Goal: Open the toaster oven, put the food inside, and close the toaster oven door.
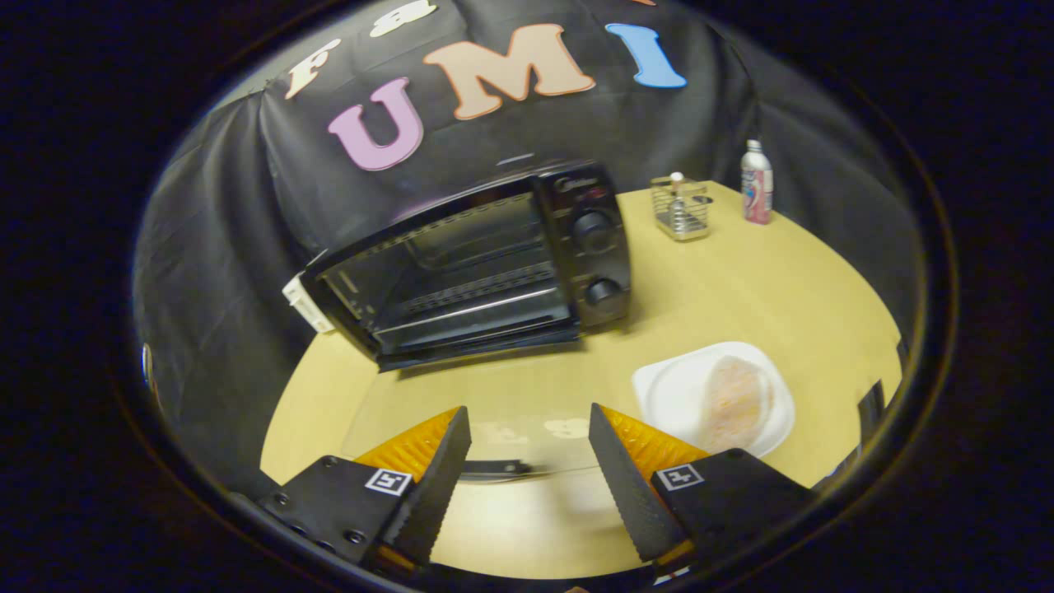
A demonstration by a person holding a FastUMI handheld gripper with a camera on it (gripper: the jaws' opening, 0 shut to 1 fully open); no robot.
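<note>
Black metal, the toaster oven (478, 263) sat at the back of the tan table (741, 288), close against the dark cloth wall. Its glass door looked dropped open: the pane lay low and flat ahead of my fingers, its handle (494, 469) between the fingertips, and the wire rack inside the oven was plain to see. Two round knobs (594, 229) sat one above the other on its right panel.

My gripper (527, 445) was released, fingers spread well apart with nothing between them but the door's glass below. Just beyond my right finger, a white plate (667, 395) held the food (733, 399), a pale, pinkish slice. Farther back stood a small wire basket (680, 207), and beside it a bottle (756, 183) near the wall.
</note>
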